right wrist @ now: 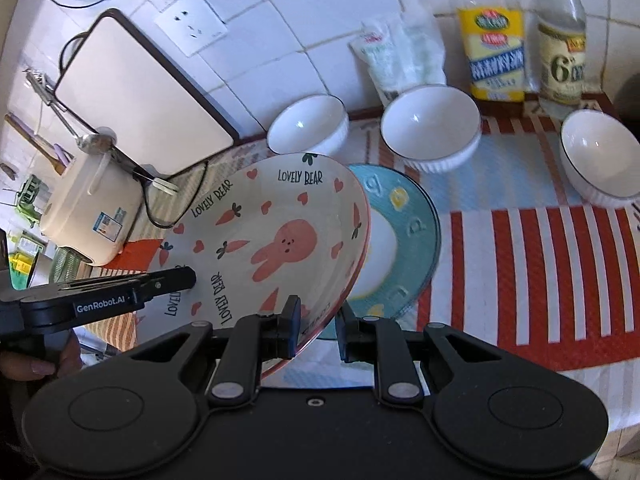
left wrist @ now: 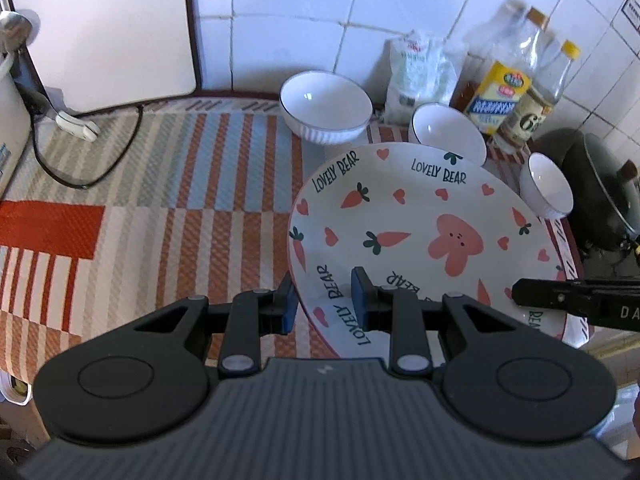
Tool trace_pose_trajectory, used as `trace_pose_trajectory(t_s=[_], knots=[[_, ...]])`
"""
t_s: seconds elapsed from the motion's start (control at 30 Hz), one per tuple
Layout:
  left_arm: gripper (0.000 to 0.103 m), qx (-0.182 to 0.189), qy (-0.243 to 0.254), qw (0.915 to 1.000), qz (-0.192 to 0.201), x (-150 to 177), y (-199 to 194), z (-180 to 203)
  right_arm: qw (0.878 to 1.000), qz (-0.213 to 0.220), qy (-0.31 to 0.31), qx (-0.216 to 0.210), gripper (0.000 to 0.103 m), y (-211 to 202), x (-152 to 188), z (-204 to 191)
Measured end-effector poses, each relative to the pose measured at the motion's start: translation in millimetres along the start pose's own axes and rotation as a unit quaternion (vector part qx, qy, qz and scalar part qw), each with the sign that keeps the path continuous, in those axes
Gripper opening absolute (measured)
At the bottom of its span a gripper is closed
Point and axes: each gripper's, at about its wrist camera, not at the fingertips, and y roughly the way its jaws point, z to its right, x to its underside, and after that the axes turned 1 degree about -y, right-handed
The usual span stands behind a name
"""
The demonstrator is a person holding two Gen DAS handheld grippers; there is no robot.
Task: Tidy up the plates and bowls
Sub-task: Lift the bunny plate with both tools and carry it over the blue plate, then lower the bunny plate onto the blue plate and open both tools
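Left to right: the rice cooker (right wrist: pixel 86 216) and white board (right wrist: pixel 136 96) stand at the far left w/ a black cord (left wrist: pixel 80 176) trailing over the striped mat (left wrist: pixel 180 184); anything swung that way could snag the cord.

Left gripper (left wrist: pixel 325 300) is clamped on the near-left rim of the bunny plate (left wrist: pixel 420 236), one pad under the edge and one on the face; right gripper (right wrist: pixel 319 330) is pinched on the opposite rim the same way. The plate is held off the mat, tilted, its far-right edge hanging over the blue plate (right wrist: pixel 416 236) that lies flat below.

Risks, as I judge them: both grips are thin rim pinches on glazed ceramic (slick stuff), so if the two hands drift apart or twist out of step the rim could slide out of one pair of pads and the plate drop onto the blue one, chipping both; lowering it tilted would land one edge first and knock the blue plate sideways.

Further right, three white bowls (right wrist: pixel 430 128) sit close behind, bottles (right wrist: pixel 496 52) behind those; a wide sweep could clip the nearest bowl.
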Motion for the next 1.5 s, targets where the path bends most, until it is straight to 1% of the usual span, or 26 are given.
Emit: trace_pose_trajectory(t_s=[0.13, 0.23, 0.3, 0.37, 0.5, 0.6, 0.67, 0.77, 0.87, 0.97, 1.07, 1.13, 1.17, 1.27, 1.4, 1.5], knots=[[0.026, 0.004, -0.003, 0.9999, -0.016, 2.3, 14.6, 1.8, 1.0, -0.011, 0.008, 0.006, 0.023, 6.3, 4.2, 10.3], [0.026, -0.001, 0.002, 0.9997, -0.026, 3.1, 26.5, 3.5, 1.0, -0.022, 0.02, 0.004, 0.023, 15.8, 6.1, 18.9], [0.026, -0.004, 0.003, 0.9995, -0.032, 0.8, 34.9, 2.4, 0.999, -0.031, 0.033, -0.003, 0.023, 24.1, 6.9, 25.9], [0.026, -0.006, 0.001, 0.9991, -0.043, -3.2, 43.7, 1.1, 0.997, -0.039, 0.058, -0.019, 0.023, 32.4, 7.6, 35.4], [0.026, -0.017, 0.014, 0.9978, -0.062, -8.1, 63.2, 3.9, 0.997, -0.046, 0.067, -0.014, 0.023, 49.4, 10.4, 41.1], [0.026, -0.011, 0.007, 0.9965, -0.082, -11.1, 75.5, 1.3, 0.995, -0.05, 0.085, -0.008, 0.023, 57.5, 11.9, 45.7], [0.026, -0.007, 0.01, 0.996, -0.089, -12.8, 80.5, 1.0, 0.995, -0.051, 0.088, -0.003, 0.023, 60.1, 13.4, 46.1], [0.026, 0.009, -0.006, 0.9943, -0.106, -17.6, 87.9, -4.0, 0.994, -0.057, 0.088, 0.013, 0.023, 60.7, 13.5, 43.8], [0.025, 0.004, 0.002, 0.9938, -0.111, -20.0, 93.4, -2.5, 0.994, -0.056, 0.089, 0.024, 0.023, 61.2, 13.3, 39.6], [0.025, 0.012, -0.001, 0.9929, -0.118, -22.3, 95.1, -4.8, 0.994, -0.051, 0.089, 0.032, 0.023, 63.6, 11.1, 37.8], [0.025, 0.019, 0.009, 0.9921, -0.124, -23.3, 95.2, -1.3, 0.993, -0.053, 0.1, 0.038, 0.023, 65.3, 9.8, 41.6], [0.025, 0.014, 0.017, 0.9921, -0.124, -20.8, 95.3, 3.6, 0.992, -0.062, 0.102, 0.051, 0.025, 67.7, 9.9, 42.3], [0.026, 0.012, 0.018, 0.9923, -0.122, -20.9, 95.8, 4.7, 0.992, -0.059, 0.098, 0.055, 0.026, 67.6, 9.5, 41.1], [0.025, 0.021, 0.017, 0.9913, -0.129, -25.5, 100.0, 2.9, 0.992, -0.06, 0.081, 0.073, 0.029, 71.0, 6.3, 35.8], [0.025, 0.022, 0.013, 0.9899, -0.139, -29.9, 105.2, 0.3, 0.994, -0.045, 0.04, 0.095, 0.036, 78.1, 7.5, 26.2], [0.025, 0.02, 0.016, 0.9896, -0.142, -32.3, 108.1, -0.2, 0.993, -0.039, 0.043, 0.1, 0.038, 83.3, 5.5, 27.2]])
